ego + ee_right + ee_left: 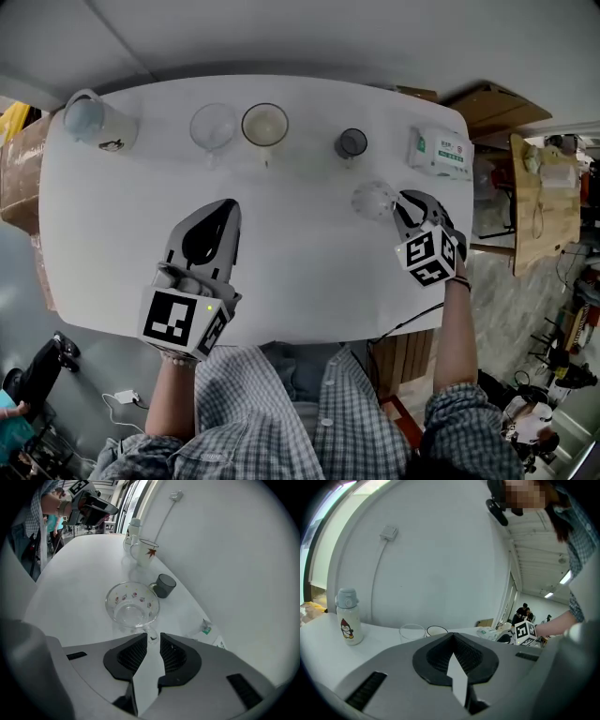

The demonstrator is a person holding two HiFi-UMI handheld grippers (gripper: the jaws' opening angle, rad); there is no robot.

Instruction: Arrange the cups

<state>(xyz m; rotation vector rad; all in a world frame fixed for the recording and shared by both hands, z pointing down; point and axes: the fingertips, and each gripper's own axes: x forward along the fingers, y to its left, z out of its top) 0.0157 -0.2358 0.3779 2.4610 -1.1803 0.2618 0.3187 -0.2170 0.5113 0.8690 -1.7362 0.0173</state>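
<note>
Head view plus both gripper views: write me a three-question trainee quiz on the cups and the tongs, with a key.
1. True or false: the left tongs are shut with nothing in them.
2. The handle of the patterned glass cup is: A at the tips of the right tongs; B turned toward the wall; C broken off.
3. Bottle aside, how many cups stand on the table?
Key: 1 true; 2 A; 3 four.
</note>
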